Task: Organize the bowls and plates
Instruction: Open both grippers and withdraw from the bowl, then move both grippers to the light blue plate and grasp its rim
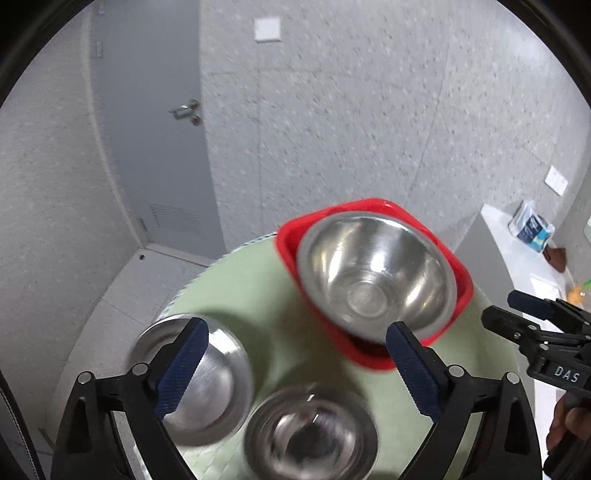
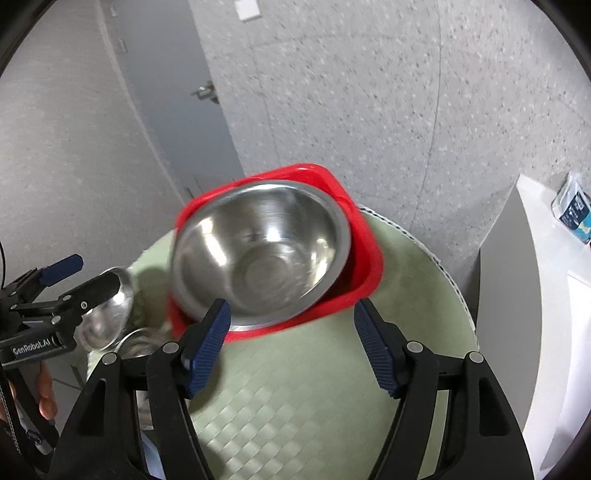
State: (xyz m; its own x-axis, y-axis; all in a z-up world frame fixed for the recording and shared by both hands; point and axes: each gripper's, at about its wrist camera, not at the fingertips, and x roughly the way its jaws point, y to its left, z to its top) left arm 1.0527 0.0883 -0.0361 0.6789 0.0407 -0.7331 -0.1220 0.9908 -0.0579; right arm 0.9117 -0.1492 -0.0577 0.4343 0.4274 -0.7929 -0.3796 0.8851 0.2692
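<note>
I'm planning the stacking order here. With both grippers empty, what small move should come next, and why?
Probably lower the left gripper onto the small steel bowl just below its open jaws. That bowl and the one beside it lie loose on the green mat, while the large bowl already sits in the red tray.

Steel bowls: three in all. One large (image 1: 373,280), sitting inside the red container; two smaller, one at left (image 1: 218,384), one nearer the camera (image 1: 310,432), blurred.

Red square container (image 1: 373,356): one.

Round green woven mat (image 2: 306,406): one.

Grippers: two, left gripper (image 1: 295,369) and right gripper (image 2: 291,343), two blue-padded fingers on each, spread wide with nothing between.

Background: one grey door (image 1: 147,122), one white counter (image 2: 546,295), one blue-and-white packet (image 1: 532,227) on it. White wall plates: two (image 1: 267,29) (image 1: 557,180).
</note>
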